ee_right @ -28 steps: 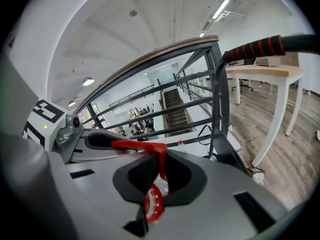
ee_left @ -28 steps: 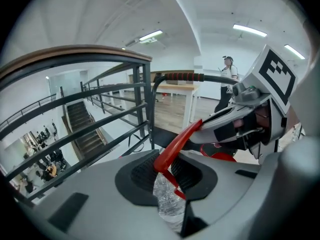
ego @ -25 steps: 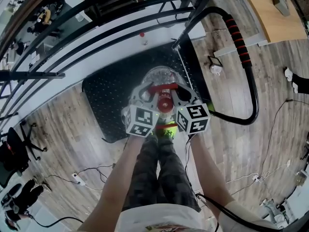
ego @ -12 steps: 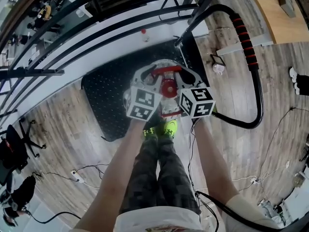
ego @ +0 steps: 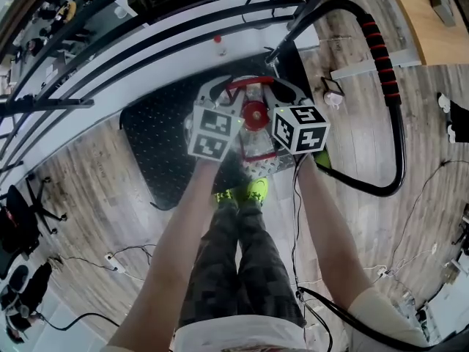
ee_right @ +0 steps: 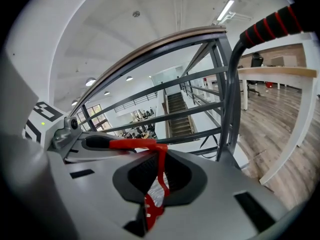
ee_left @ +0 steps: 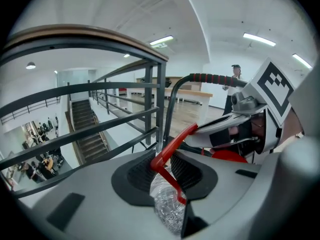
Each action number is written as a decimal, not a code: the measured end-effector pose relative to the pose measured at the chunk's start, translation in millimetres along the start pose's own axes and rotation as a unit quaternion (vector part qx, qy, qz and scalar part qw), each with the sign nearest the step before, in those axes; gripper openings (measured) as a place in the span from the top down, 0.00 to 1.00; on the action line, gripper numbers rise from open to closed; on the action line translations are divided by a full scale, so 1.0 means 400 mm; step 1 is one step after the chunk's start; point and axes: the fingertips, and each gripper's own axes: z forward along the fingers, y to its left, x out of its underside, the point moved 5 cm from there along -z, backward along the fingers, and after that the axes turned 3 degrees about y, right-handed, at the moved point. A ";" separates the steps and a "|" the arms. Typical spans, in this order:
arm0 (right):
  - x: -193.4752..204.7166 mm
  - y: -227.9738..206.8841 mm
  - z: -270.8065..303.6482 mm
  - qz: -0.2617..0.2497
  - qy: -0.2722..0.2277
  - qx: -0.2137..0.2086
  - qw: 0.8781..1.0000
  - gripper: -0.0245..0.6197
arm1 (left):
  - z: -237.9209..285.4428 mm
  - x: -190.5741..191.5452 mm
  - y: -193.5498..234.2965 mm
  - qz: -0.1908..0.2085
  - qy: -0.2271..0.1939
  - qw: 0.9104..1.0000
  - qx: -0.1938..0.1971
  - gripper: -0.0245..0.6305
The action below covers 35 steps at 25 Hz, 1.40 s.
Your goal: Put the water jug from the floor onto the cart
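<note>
Holding the water jug by its red handle with both tools.

Clamping the left gripper on the left leg of the handle, with jaws a little apart and pads pressing on the thin red strap. Showing the jug's clear crinkled plastic just below those pads.

Clamping the right gripper on the right leg of the handle, with jaws drawn almost fully together on the strap.

Bridging the two grippers with the top bar of the handle, on the far side of the red cap in the head view. Flanking the cap with the left marker cube and the right marker cube.

Hanging the jug below the handle, cap up, over the near right part of the black cart deck. Not showing in any view whether the base is touching the deck.

Standing in green shoes on the wooden floor, just near of the jug.

Positioning the jug left of the cart push bar with its red and black grip. Facing the dark railing on the far side of the cart.
</note>
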 end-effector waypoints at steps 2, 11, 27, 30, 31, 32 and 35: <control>-0.002 -0.004 0.010 0.000 0.003 -0.003 1.000 0.91 | 0.009 0.001 0.007 -0.006 0.000 1.000 0.003 0.85; -0.002 -0.004 0.012 -0.023 0.011 0.005 1.000 0.88 | -0.003 0.011 0.002 0.010 0.006 1.000 0.005 0.83; 0.013 -0.032 -0.047 0.022 -0.007 0.041 0.999 0.51 | -0.082 0.019 0.014 -0.002 -0.013 1.000 -0.009 0.65; 0.006 -0.034 -0.057 0.035 -0.022 0.046 0.998 0.50 | -0.089 0.012 0.012 0.002 -0.022 1.000 -0.008 0.65; 0.005 -0.028 -0.059 0.032 -0.025 0.045 0.998 0.50 | -0.092 0.011 0.011 0.003 -0.024 1.000 -0.009 0.65; 0.005 -0.021 -0.063 0.026 -0.027 0.044 0.998 0.50 | -0.095 0.009 0.009 0.004 -0.026 1.000 -0.009 0.65; -0.004 0.003 -0.079 -0.005 -0.033 0.048 0.998 0.50 | -0.104 -0.001 0.004 0.007 -0.031 0.999 -0.008 0.65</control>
